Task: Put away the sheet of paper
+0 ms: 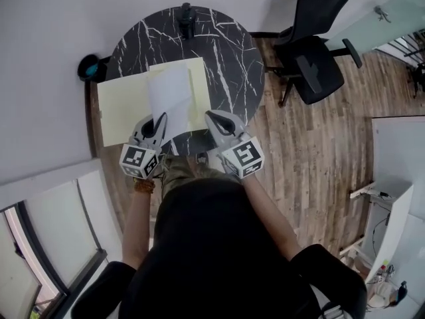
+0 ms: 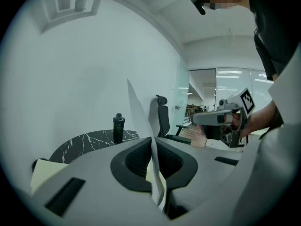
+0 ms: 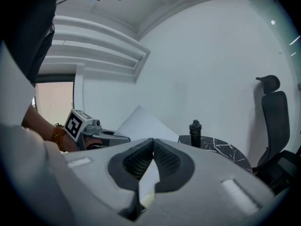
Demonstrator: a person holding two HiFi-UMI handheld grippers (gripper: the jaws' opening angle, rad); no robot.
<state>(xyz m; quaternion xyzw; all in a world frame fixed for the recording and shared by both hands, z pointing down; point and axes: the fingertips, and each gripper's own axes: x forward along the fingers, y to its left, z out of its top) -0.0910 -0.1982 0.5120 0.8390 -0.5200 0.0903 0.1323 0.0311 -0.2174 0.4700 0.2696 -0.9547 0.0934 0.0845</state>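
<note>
Left hand-held gripper [image 2: 151, 142] clamps paper [image 1: 171, 92] | right hand-held gripper [image 3: 152, 142] closed | paper's near edge hidden

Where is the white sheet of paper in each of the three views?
Head view: sheet of paper, upper centre, on the yellow folder.
Left gripper view: sheet of paper, centre, edge-on between the shut jaws.
Right gripper view: sheet of paper, left of centre, above the jaws.
Shared landmark: black bottle on the table.
</note>
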